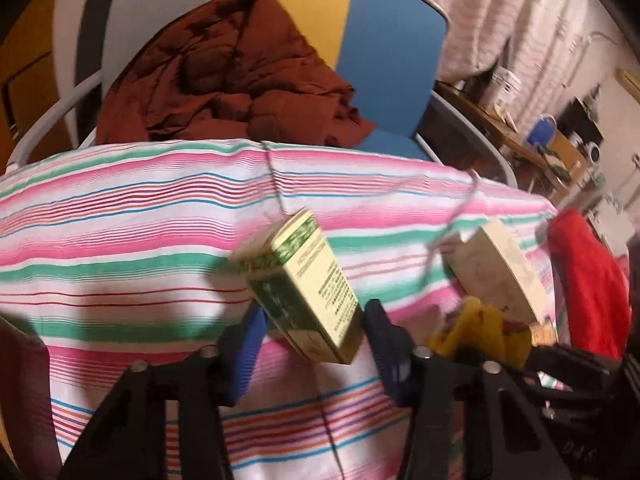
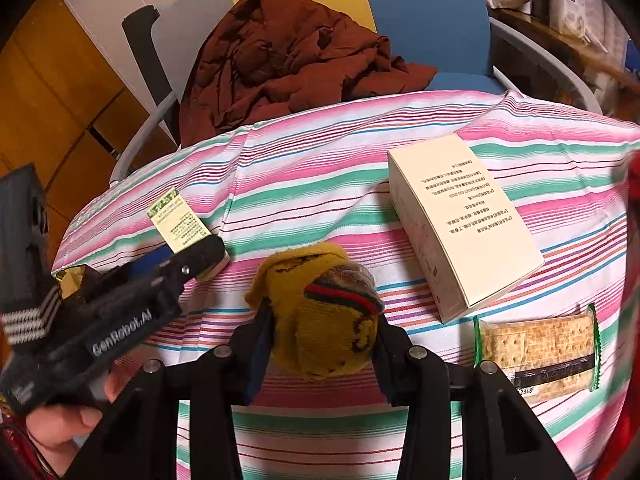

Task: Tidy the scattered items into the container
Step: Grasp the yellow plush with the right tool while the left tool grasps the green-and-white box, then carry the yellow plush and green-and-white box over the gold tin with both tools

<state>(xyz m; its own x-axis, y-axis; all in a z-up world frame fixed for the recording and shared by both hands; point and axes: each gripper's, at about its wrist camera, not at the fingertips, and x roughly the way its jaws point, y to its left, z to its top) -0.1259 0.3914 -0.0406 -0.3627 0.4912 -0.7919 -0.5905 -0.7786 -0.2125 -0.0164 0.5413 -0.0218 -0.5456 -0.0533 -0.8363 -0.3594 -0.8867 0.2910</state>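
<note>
Our left gripper [image 1: 312, 320] has the small green box [image 1: 304, 280] between its fingers over the striped cloth [image 1: 120, 220], though we can't tell if it's pinched. Only the right view shows the cracker pack [image 2: 536, 356] beside the white box [image 2: 460, 220], and our right gripper [image 2: 320, 336] clamped on the yellow sock [image 2: 320, 320].

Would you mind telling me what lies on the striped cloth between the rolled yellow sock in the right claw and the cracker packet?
Nothing lies there: in the right wrist view only bare striped cloth separates the yellow sock from the cracker packet.
</note>
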